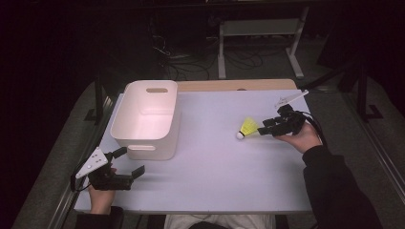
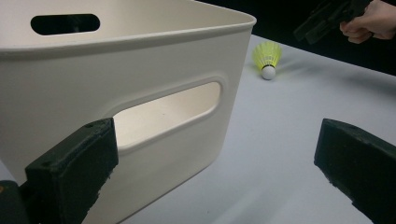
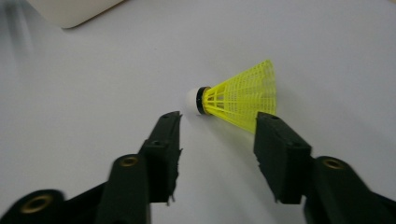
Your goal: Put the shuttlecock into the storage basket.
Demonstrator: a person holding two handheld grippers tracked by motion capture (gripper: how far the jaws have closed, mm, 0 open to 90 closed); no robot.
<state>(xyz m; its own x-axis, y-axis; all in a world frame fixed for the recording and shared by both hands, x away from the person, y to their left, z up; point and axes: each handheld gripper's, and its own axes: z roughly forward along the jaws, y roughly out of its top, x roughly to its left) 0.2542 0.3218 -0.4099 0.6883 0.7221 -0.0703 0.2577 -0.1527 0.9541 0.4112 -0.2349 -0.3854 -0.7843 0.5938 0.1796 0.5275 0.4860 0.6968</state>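
I am bringing the right gripper (image 1: 265, 127) up to the yellow shuttlecock (image 1: 248, 128), which is lying on its side on the white table (image 1: 215, 171), right of the white bin (image 1: 145, 119) and well apart from it. The jaws are standing moderately wide, empty, one on each side of the shuttlecock's near flank; in the right gripper view the right jaw is already overlapping the edge of the mesh skirt while the left jaw is sitting just short of the white cork tip. I judge this spread is being kept so the jaws can straddle the body before closing.

The shuttlecock's (image 3: 238, 98) long axis is running roughly across the jaw line in the right gripper view, cork pointing left and flared skirt pointing right. In the high view the cork is pointing toward the bin and slightly toward me, the skirt toward my right hand (image 1: 301, 138).

I am resting the left gripper (image 1: 130, 162) low on the table just in front of the bin's near wall, jaws spread wide and holding nothing. It appears parked there, clear of the right gripper's work.
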